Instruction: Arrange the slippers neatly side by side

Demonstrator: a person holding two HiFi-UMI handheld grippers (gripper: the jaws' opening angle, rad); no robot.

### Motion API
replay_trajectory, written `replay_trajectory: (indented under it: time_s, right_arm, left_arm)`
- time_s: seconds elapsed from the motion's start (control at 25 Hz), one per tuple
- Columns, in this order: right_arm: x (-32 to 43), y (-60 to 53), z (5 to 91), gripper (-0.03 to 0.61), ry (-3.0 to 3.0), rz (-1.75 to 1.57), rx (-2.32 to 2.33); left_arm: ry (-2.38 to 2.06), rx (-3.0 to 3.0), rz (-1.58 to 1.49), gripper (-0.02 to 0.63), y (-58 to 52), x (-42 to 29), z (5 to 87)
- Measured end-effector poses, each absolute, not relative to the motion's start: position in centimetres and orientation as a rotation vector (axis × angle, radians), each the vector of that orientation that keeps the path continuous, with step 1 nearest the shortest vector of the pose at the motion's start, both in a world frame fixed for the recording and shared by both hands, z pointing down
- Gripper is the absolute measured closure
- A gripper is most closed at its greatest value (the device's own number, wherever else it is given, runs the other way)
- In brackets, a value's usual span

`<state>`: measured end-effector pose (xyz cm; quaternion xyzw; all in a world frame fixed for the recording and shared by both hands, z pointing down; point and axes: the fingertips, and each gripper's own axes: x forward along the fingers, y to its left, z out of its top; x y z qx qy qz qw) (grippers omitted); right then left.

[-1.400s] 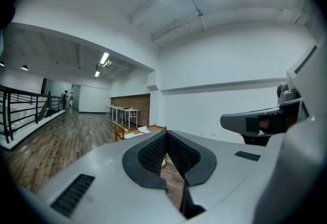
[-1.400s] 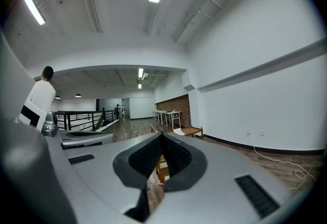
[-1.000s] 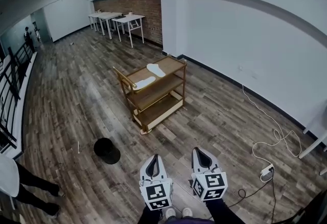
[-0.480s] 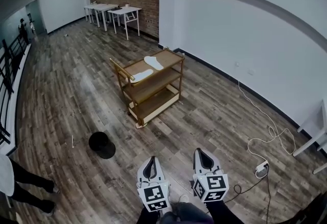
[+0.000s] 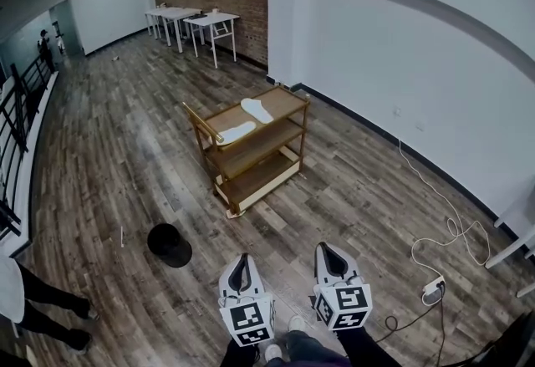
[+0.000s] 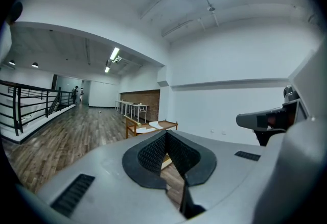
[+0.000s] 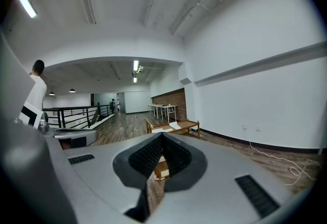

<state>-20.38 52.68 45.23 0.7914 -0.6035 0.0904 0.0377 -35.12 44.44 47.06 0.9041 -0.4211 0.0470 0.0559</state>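
Two white slippers lie apart and at different angles on the top shelf of a wooden cart (image 5: 292, 124) several steps ahead: one slipper (image 5: 257, 110) toward the far end, the other slipper (image 5: 235, 133) nearer the cart's left end. Both show small in the left gripper view, far slipper (image 6: 156, 124), and in the right gripper view, far slipper (image 7: 175, 125). My left gripper (image 5: 243, 257) and right gripper (image 5: 325, 247) are held low in front of me, far from the cart, side by side. Each is shut with nothing between its jaws, left gripper (image 6: 166, 132), right gripper (image 7: 162, 135).
A black round object (image 5: 170, 244) lies on the wooden floor, left of my path to the cart. A white cable and power strip (image 5: 432, 290) trail along the right wall. A person's legs (image 5: 50, 311) stand at far left. White tables (image 5: 194, 21) stand at the far end.
The view sways slightly as I step; the cart stays about as far away. Both grippers keep their place, shut, with the left one a little lower.
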Motion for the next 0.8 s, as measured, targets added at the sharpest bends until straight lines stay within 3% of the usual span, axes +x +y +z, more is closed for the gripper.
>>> replay_trajectory:
  time_s: [0.48, 0.8]
  right_arm:
    - [-12.5, 48.9, 45.3, 0.580, -1.874, 0.290, 2.425]
    - [-10.0, 47.5, 45.7, 0.580, -1.908, 0.307, 2.402]
  left_arm:
    - [-1.255, 2.772, 0.158, 0.614, 41.3, -25.9, 46.4]
    - [-1.294, 2.762, 0.194, 0.614, 40.2, -23.7, 46.6]
